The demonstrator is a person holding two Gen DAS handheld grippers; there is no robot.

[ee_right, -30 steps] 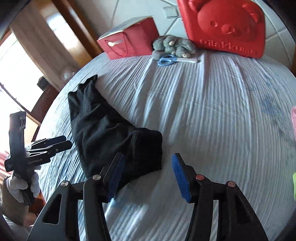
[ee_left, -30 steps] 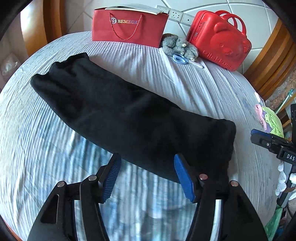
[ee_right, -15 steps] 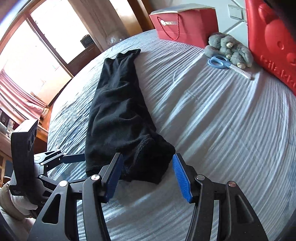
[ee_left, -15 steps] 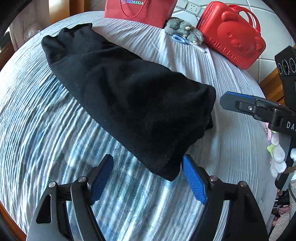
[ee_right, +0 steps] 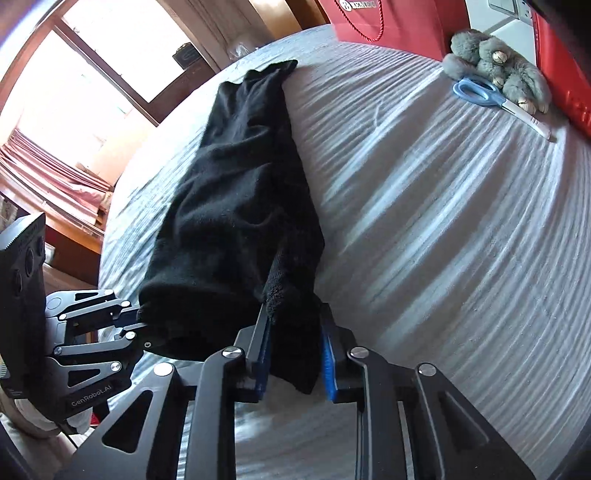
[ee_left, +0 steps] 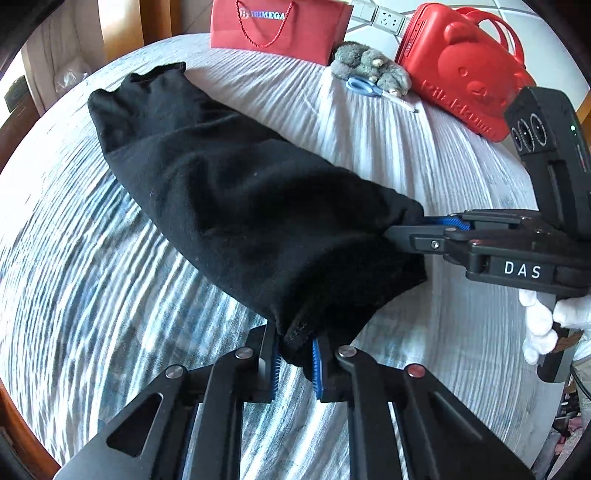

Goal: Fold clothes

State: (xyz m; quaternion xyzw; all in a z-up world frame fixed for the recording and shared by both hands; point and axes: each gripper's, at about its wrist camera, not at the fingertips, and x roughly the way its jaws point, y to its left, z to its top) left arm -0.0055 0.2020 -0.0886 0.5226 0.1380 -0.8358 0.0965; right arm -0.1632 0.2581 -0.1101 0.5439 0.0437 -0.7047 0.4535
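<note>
The bag (ee_left: pixel 277 31) at 12 o'clock in the left wrist view reads "BEMEGA" in pale letters; the red case (ee_left: pixel 465 77) at 1 o'clock carries raised lettering, only partly legible, under a bear face. The right gripper (ee_left: pixel 406 232) bears "DAS" on its body in that view; the left gripper (ee_right: pixel 142 326), seen from the right wrist, reads "GenRobot.AI".

The garment (ee_left: pixel 236 206) lies on the bed (ee_left: pixel 406 155), a long black strip running from 10 o'clock toward 5 o'clock in the left wrist view. Its near end is gripped at both corners. The left gripper's jaws are pressed onto the hem corner at 6 o'clock, cloth bunched between the blue pads (ee_left: pixel 275 365). The right gripper's jaws pinch the other corner, fabric hanging down between its pads (ee_right: pixel 328 354).

The far end of the garment lies near the bed's left edge. The toy (ee_right: pixel 498 66) and scissors (ee_right: pixel 491 98) sit touching at 1 o'clock, well apart from the garment, with bare bedspread between.
</note>
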